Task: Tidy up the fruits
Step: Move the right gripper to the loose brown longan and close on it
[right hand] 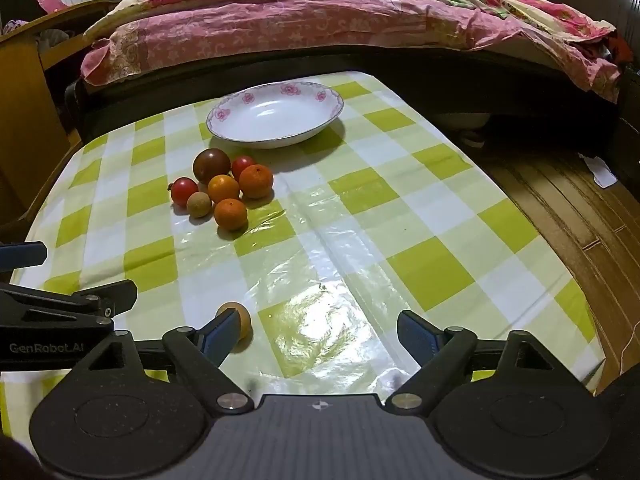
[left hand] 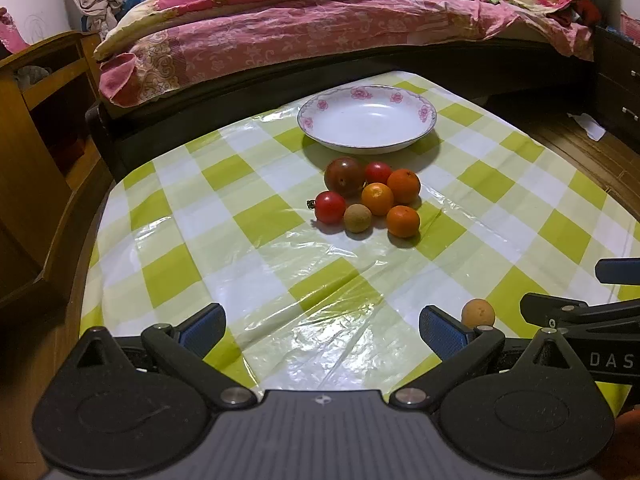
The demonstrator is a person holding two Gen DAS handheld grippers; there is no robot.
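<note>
Across the middle of both views spreads a table (left hand: pixel 248 264) under a glossy green-and-white checked cloth, and the fruits sit on it in a tight cluster just below a plate. In the left wrist view the plate (left hand: pixel 367 142), white with pink flowers round the rim, lies above centre with nothing in it. Directly beneath it are a dark reddish-brown tomato (left hand: pixel 344 176), a small red tomato (left hand: pixel 378 172) touching its right side, and three oranges (left hand: pixel 377 198) packed close to the right and below. A second red tomato (left hand: pixel 330 207) sits at the cluster's left edge, with a pale brown longan (left hand: pixel 358 218) just beside it.

Apart from the group, a second longan (left hand: pixel 478 312) rests alone in the lower right of the left wrist view, just behind the right finger of the left gripper (left hand: pixel 322 328). That gripper's jaws are spread wide over bare cloth with nothing between them. In the right wrist view the same stray fruit appears at lower left, partly hidden behind the left finger of the right gripper (right hand: pixel 318 334), whose jaws also stand wide apart and grip nothing; whether the finger touches the fruit I cannot tell.

Along the top of both frames runs a bed (left hand: pixel 320 12) with a pink flowered quilt, and a wooden cabinet (left hand: pixel 36 120) stands at the left edge.
</note>
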